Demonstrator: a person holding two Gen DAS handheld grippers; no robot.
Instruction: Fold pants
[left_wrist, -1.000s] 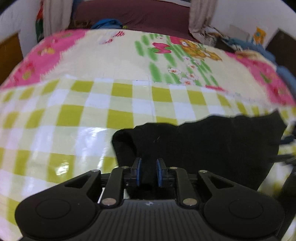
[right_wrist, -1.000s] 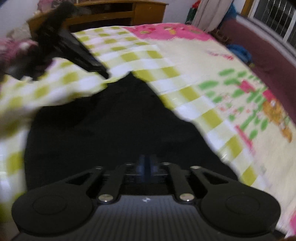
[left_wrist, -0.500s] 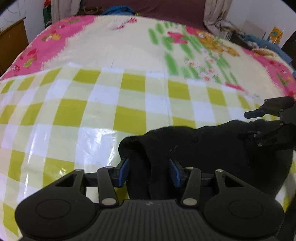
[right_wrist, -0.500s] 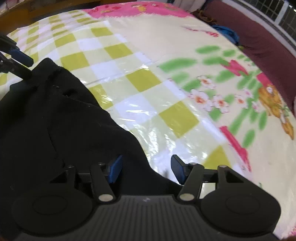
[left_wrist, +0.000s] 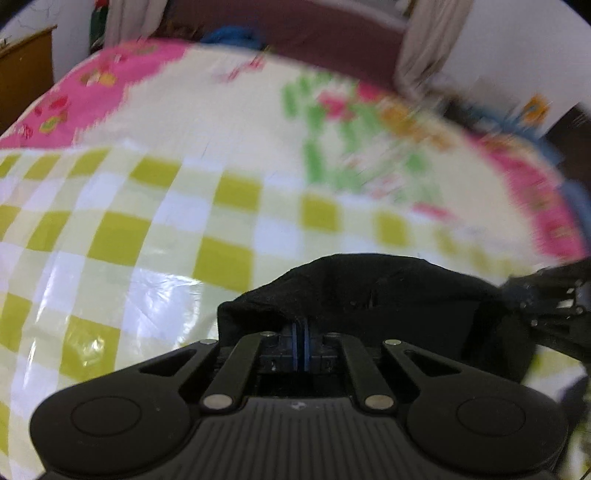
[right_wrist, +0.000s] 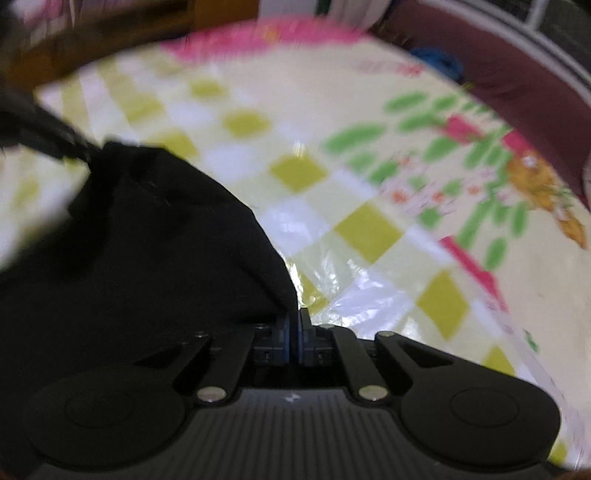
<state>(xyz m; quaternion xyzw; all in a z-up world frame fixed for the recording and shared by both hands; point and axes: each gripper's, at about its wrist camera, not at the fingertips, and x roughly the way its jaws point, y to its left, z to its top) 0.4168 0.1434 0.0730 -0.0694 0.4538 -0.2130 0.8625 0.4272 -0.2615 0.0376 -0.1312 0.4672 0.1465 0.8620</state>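
Pinching the black pants on the checked sheet, I have left gripper and right gripper clamped tight on opposite edges; I should lift both evenly, keeping the cloth taut.

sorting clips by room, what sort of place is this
Probably a bedroom at home: a bed with a checked and floral sheet, black pants lying on it, and curtains behind.
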